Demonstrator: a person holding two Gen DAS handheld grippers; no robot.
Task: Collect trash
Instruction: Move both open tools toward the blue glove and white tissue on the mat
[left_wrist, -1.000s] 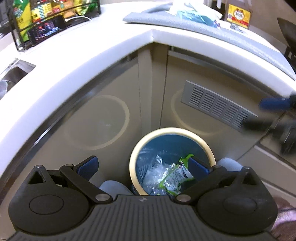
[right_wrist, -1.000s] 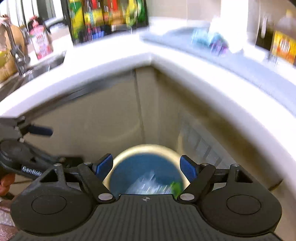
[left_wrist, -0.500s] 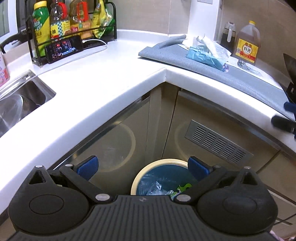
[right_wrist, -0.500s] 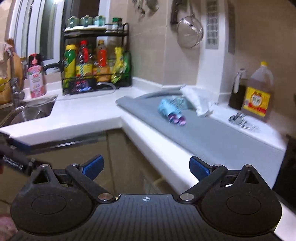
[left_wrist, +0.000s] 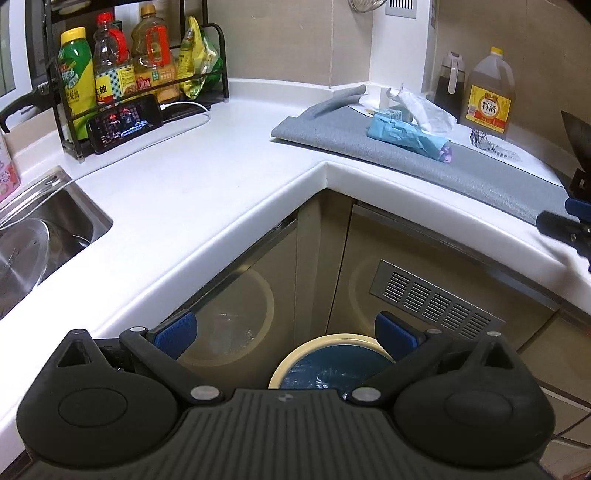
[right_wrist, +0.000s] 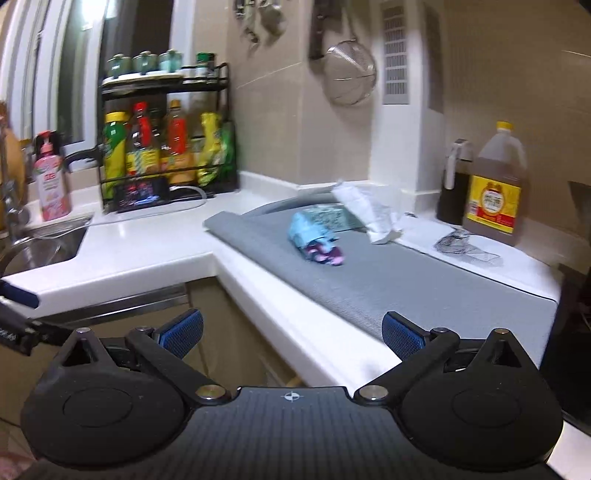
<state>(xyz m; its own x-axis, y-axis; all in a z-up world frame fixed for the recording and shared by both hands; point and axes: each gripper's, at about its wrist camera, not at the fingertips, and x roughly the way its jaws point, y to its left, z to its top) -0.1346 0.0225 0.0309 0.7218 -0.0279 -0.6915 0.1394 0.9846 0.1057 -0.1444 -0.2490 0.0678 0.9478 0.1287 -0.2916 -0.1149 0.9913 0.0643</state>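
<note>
A cream-rimmed bin (left_wrist: 325, 341) with a blue liner stands on the floor in the cabinet corner, partly hidden by my left gripper (left_wrist: 286, 330), which is open and empty above it. On the grey mat (left_wrist: 369, 142) (right_wrist: 388, 280) lie a light-blue crumpled wrapper (left_wrist: 406, 136) (right_wrist: 314, 236) and a white crumpled paper (left_wrist: 421, 107) (right_wrist: 373, 210). My right gripper (right_wrist: 291, 330) is open and empty, at the counter edge short of the wrapper. It shows at the right edge of the left wrist view (left_wrist: 569, 221).
A black rack (left_wrist: 140, 77) (right_wrist: 166, 147) of bottles and a phone (left_wrist: 123, 122) stand at the back. A sink (left_wrist: 40, 229) is at the left. An oil jug (left_wrist: 487, 99) (right_wrist: 495, 184), a dark bottle (right_wrist: 454, 181) and a metal mesh piece (right_wrist: 465, 247) are at the right.
Both grippers have risen from over the bin to counter height. The right gripper now faces the mat and the wrapper. The bin's contents have dropped out of sight.
</note>
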